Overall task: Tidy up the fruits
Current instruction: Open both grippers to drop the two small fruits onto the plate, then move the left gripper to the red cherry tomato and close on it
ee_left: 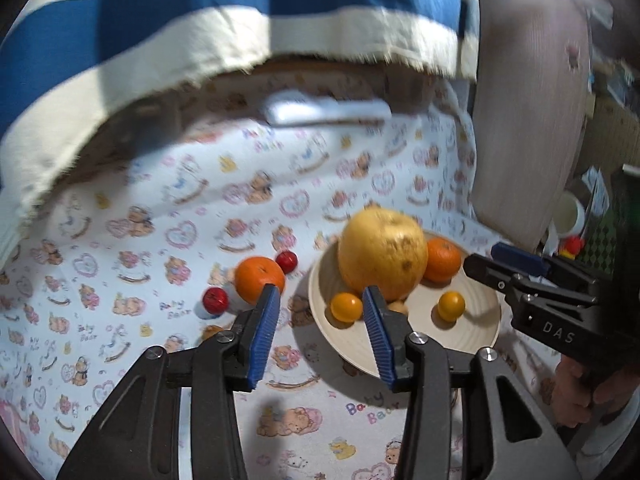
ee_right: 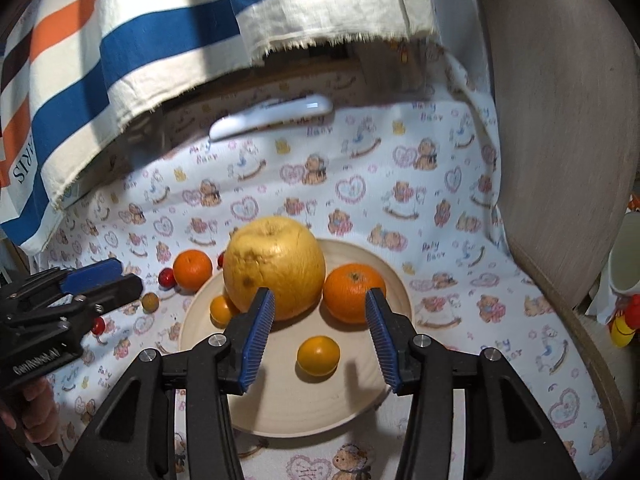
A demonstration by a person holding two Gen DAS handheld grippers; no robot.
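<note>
A cream plate [ee_right: 280, 412] [ee_left: 476, 332] holds a big yellow pomelo [ee_right: 274, 266] [ee_left: 382, 252], an orange [ee_right: 352, 292] [ee_left: 442, 260] and two small yellow-orange fruits [ee_right: 318, 356] [ee_right: 221, 309] [ee_left: 451, 306] [ee_left: 346, 307]. Off the plate to its left lie another orange [ee_left: 258, 278] [ee_right: 192, 269], two small red fruits [ee_left: 215, 300] [ee_left: 286, 261] and a small brown fruit [ee_right: 149, 301]. My left gripper [ee_left: 320, 300] is open and empty over the cloth at the plate's left rim. My right gripper [ee_right: 320, 306] is open and empty above the plate.
A bear-print cloth [ee_right: 440, 184] covers the surface. A striped blue, white and orange fabric [ee_right: 120, 40] hangs at the back. A white elongated object [ee_right: 272, 116] lies behind the fruit. A wooden chair back [ee_right: 560, 140] stands right, with a white cup [ee_right: 628, 256] beyond.
</note>
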